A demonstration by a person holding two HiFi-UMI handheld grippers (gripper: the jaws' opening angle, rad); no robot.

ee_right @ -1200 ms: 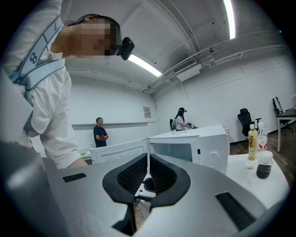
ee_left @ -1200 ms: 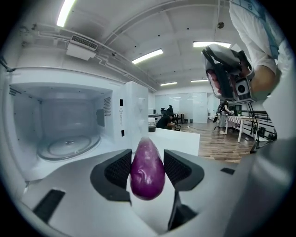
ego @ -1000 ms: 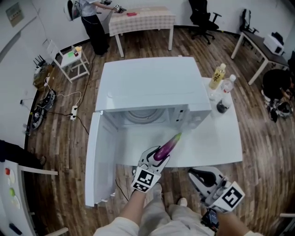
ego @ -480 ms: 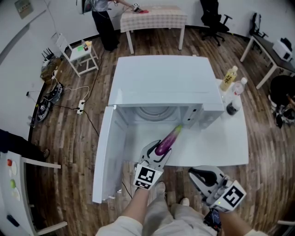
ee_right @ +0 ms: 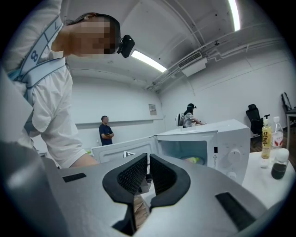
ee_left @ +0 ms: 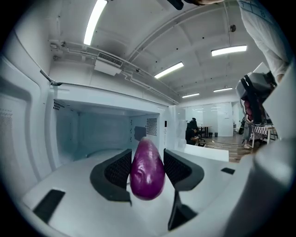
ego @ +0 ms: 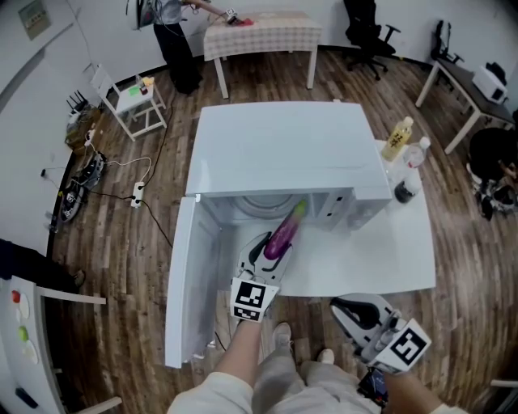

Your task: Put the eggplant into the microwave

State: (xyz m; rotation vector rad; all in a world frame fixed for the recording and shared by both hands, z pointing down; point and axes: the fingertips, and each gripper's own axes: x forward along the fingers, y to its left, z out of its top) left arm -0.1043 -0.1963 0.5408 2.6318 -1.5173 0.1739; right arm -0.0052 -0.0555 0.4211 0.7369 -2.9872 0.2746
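The eggplant (ego: 285,230) is glossy purple with a pale green tip. The microwave (ego: 283,145) and counter (ego: 380,259) are white. The left fingers (ee_left: 116,170) are black with a fine ribbed grid; their marker cube (ego: 249,299) bears black-and-white squares. The floor (ego: 113,242) is brown wood planking. One bottle (ego: 398,139) is yellow, and a far cloth (ego: 263,32) is checked.

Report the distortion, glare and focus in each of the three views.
Head view: wide-angle bending, the floorboards curve around the microwave; light even, picture sharp. Left gripper view: fisheye with dark corners, bright ceiling strips, the close eggplant slightly soft. Right gripper view: same fisheye vignette, a strip light glaring at the top.
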